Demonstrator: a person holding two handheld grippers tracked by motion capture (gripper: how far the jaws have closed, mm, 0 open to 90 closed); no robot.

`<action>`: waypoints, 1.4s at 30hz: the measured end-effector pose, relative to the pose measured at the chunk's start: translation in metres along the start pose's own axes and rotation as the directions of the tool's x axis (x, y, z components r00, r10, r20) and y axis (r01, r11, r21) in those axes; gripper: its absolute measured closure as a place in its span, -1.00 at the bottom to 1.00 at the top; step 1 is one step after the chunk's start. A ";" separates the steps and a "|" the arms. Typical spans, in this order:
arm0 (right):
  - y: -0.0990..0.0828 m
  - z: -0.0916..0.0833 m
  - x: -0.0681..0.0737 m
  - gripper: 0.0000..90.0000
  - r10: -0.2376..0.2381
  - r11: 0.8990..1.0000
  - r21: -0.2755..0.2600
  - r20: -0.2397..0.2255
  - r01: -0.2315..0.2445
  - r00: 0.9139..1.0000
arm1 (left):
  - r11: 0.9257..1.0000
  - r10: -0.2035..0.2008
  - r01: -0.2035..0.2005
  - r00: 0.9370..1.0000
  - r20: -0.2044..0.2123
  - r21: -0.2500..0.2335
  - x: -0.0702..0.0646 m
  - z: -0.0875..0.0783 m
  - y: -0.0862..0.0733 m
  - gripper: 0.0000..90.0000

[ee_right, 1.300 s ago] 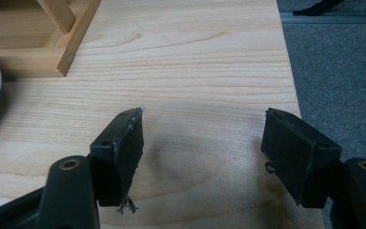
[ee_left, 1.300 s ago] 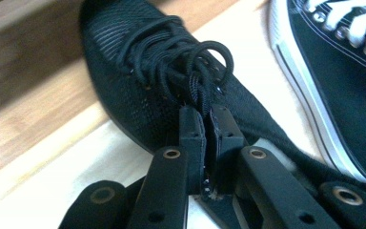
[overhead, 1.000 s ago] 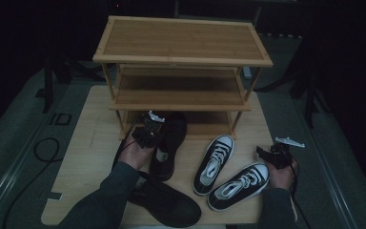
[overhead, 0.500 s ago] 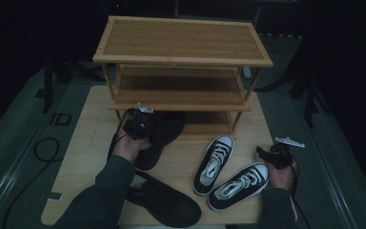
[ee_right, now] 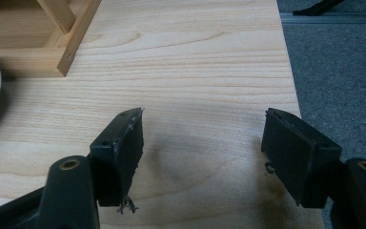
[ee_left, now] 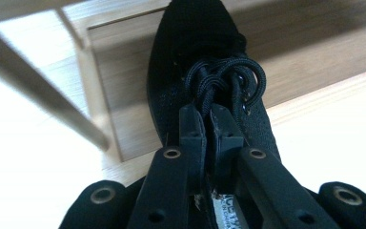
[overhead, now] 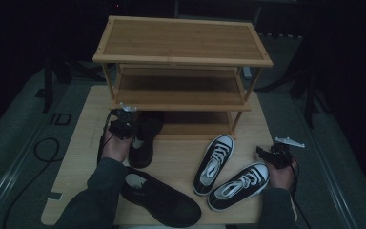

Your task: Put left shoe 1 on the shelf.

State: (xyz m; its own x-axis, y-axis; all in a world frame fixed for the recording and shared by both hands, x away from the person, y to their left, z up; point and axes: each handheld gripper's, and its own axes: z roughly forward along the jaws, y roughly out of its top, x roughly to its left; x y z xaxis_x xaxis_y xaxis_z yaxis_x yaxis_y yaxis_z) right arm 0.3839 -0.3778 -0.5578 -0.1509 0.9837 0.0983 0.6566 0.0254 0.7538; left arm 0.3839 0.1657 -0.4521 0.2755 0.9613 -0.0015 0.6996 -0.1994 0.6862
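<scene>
Gripping the black shoe [ee_left: 205, 86] by its tongue between clenched jaws, left gripper [overhead: 122, 125] steered toe-first onto the wooden rack's [overhead: 181, 47] lowest shelf for storage, right gripper [ee_right: 202, 152] idling spread and empty over the table [ee_right: 195, 57].

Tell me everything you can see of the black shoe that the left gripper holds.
The black shoe is a low lace-up of dull, cloth-like material with black laces and a pale patch on its side. Its toe points into the bottom tier of the wooden shoe rack, its heel out over the board. The left gripper is shut on its tongue by the laces.
</scene>
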 end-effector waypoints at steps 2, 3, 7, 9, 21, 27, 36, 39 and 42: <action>0.000 0.000 0.000 -0.32 0.000 1.000 0.000 0.000 0.000 1.000 | 1.000 -0.009 0.009 1.000 -0.008 -0.003 0.003 -0.002 -0.003 0.92; 0.000 0.000 0.000 -0.32 0.000 1.000 0.000 0.000 0.000 1.000 | 1.000 -0.017 0.017 1.000 -0.012 -0.006 0.004 -0.003 -0.004 0.92; 0.000 0.000 0.000 -0.32 -0.001 1.000 0.000 0.000 0.001 1.000 | 1.000 -0.001 0.001 1.000 0.002 -0.009 0.007 -0.004 -0.007 0.89; 0.000 0.000 0.000 -0.32 -0.001 1.000 0.000 0.000 0.001 1.000 | 1.000 0.006 -0.005 1.000 0.023 -0.009 0.007 -0.005 -0.008 0.82; 0.000 0.000 0.000 -0.32 -0.002 1.000 0.000 0.000 0.002 1.000 | 0.997 0.068 -0.065 0.991 0.118 -0.030 -0.004 -0.039 -0.021 0.43; 0.000 0.000 0.000 -0.32 -0.002 1.000 0.001 0.001 0.002 1.000 | 0.992 0.125 -0.120 0.982 0.139 -0.045 -0.012 -0.062 -0.029 0.42; 0.000 0.000 0.000 -0.32 -0.003 1.000 0.001 0.001 0.003 1.000 | 0.992 0.118 -0.107 0.980 0.163 -0.073 -0.016 -0.069 -0.034 0.34; 0.000 0.000 0.000 -0.32 -0.002 1.000 0.000 0.000 0.002 1.000 | 0.994 0.099 -0.091 0.981 0.165 -0.059 -0.013 -0.065 -0.038 0.34; 0.000 0.000 0.000 -0.32 -0.001 1.000 0.000 0.000 0.001 1.000 | 0.995 0.085 -0.077 0.982 0.171 -0.057 -0.010 -0.067 -0.044 0.32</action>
State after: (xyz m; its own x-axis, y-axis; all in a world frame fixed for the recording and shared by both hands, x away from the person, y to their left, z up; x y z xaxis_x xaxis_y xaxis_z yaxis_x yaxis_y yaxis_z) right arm 0.3839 -0.3777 -0.5578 -0.1512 0.9837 0.0971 0.6566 0.0265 0.7538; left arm 0.3067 0.1774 -0.4335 0.4429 0.8940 -0.0673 0.6374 -0.2612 0.7249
